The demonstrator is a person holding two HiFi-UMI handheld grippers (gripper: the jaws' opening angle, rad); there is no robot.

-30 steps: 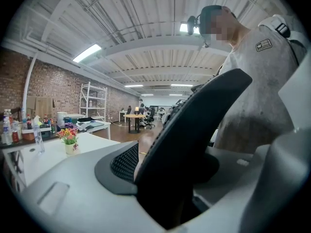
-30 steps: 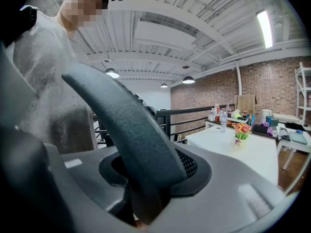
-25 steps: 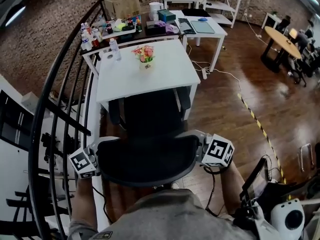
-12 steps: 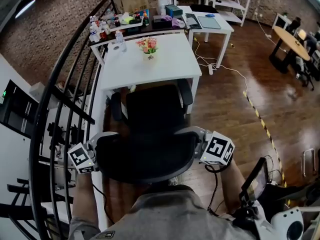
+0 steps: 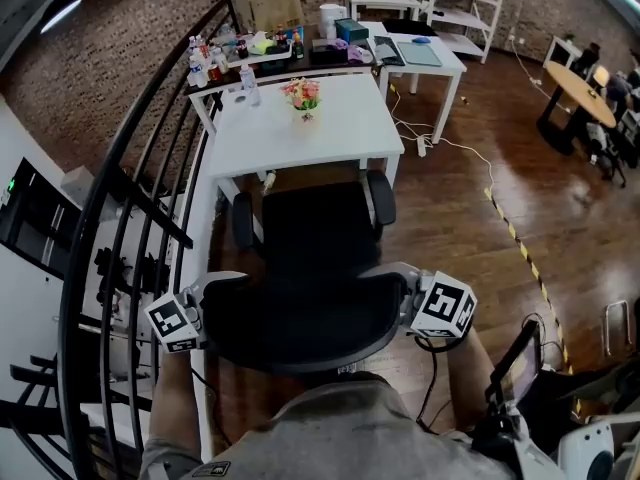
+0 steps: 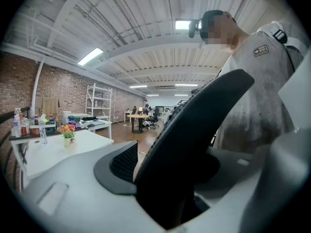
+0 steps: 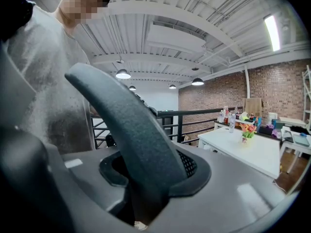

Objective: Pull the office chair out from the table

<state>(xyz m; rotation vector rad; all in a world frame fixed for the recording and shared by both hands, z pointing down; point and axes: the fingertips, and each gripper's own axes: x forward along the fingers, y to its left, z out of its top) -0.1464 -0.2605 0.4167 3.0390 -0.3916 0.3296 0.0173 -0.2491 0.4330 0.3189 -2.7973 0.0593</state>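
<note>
The black office chair stands in front of the white table [image 5: 340,133], its seat [image 5: 310,233] almost wholly out from under the table's near edge. Its curved backrest [image 5: 300,318] is closest to me. My left gripper [image 5: 203,305] is shut on the backrest's left edge and my right gripper [image 5: 404,293] on its right edge. In the left gripper view the dark backrest edge [image 6: 194,130] runs down between the jaws of the left gripper [image 6: 165,193]. The right gripper view shows the backrest edge [image 7: 131,130] wedged in the right gripper [image 7: 141,198] the same way.
A black railing [image 5: 130,188] runs close along the left. On the table stand a flower pot [image 5: 303,96] and a bottle [image 5: 248,88]. Behind it is a cluttered second table [image 5: 410,53] with a cardboard box [image 5: 268,6]. Yellow-black tape [image 5: 510,233] and a cable [image 5: 440,143] cross the wooden floor at right.
The chair has rolled back toward me, away from the table, so more of its seat and armrests shows. Both grippers came back with the backrest, still holding it.
</note>
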